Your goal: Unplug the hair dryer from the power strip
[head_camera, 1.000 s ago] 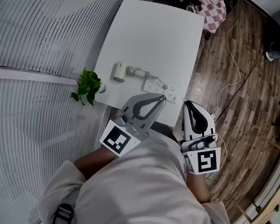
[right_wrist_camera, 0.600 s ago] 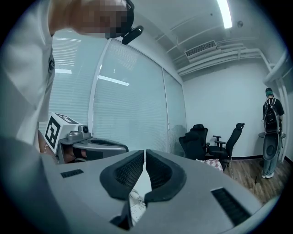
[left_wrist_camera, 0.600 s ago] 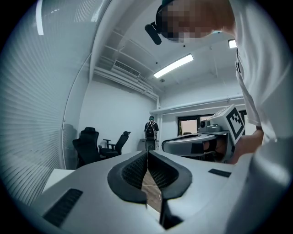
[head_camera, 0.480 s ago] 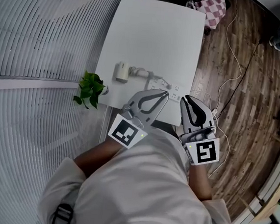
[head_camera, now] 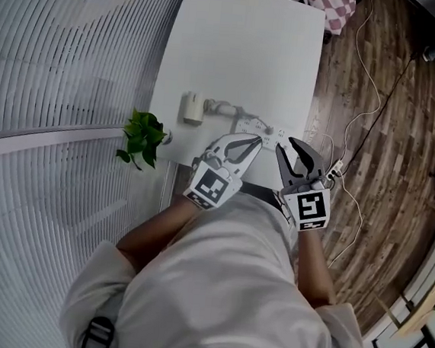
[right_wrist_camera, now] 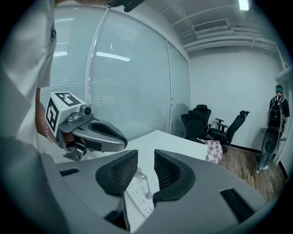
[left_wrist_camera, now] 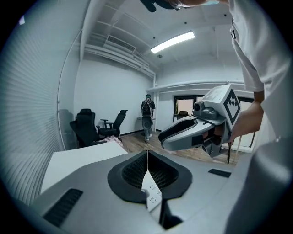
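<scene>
The left gripper [left_wrist_camera: 147, 155] has its jaws pressed together on nothing. The right gripper [right_wrist_camera: 145, 168] has its jaws spread, having just been opening, with nothing between the pads. Both grippers point forward and tilt slightly down, side by side over the table's [head_camera: 245, 50] near edge. The power strip [head_camera: 261, 130] lies just beyond their tips by that edge. The hair dryer [head_camera: 191, 107] rests near the left edge, its cord running to the strip.

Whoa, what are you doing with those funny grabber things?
A person holds a gripper in each hand above the near edge of a white table. The left gripper is shut; on the right gripper the jaws have just been opening, nothing between them. Neither grips the power strip yet, and the hair dryer is still plugged in.
</scene>
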`<state>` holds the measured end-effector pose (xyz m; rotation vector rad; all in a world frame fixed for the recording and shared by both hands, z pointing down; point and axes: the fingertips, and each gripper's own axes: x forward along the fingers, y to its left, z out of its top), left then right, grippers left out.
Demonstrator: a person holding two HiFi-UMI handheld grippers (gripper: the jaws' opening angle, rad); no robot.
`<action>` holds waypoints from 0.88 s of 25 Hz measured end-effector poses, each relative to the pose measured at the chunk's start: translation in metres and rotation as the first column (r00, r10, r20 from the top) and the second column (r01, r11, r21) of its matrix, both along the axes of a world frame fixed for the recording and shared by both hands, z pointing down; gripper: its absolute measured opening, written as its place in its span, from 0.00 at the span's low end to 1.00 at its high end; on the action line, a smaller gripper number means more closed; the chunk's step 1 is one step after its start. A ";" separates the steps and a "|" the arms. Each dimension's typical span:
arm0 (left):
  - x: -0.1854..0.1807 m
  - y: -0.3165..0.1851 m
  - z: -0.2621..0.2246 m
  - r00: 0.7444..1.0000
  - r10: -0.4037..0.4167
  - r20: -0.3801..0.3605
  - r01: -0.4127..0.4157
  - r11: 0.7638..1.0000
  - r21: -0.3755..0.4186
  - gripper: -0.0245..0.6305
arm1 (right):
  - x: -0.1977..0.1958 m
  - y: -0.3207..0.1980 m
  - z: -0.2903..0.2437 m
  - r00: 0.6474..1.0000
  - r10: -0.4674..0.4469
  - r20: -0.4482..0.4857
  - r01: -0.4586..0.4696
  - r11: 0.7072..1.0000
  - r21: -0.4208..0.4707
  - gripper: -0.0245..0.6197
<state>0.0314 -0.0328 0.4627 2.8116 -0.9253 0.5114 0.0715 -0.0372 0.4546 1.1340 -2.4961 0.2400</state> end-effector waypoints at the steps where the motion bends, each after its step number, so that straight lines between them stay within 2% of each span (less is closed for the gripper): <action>1: 0.000 -0.001 0.012 1.000 0.003 0.010 -0.003 1.000 -0.021 0.09 | -0.001 -0.001 0.014 1.000 -0.008 -0.019 0.007 1.000 -0.021 0.21; 6: -0.003 -0.006 0.066 0.996 0.013 0.083 -0.004 0.995 -0.103 0.09 | -0.004 -0.006 0.080 0.992 -0.050 -0.118 0.037 0.993 -0.108 0.24; 11: 0.003 -0.011 0.107 0.987 0.042 0.158 -0.019 0.989 -0.147 0.09 | -0.002 -0.008 0.130 0.976 -0.098 -0.195 0.061 0.980 -0.188 0.26; 22: 0.002 -0.012 0.190 0.942 0.106 0.319 -0.029 0.971 -0.236 0.09 | -0.006 -0.014 0.203 0.938 -0.189 -0.292 0.105 0.954 -0.282 0.26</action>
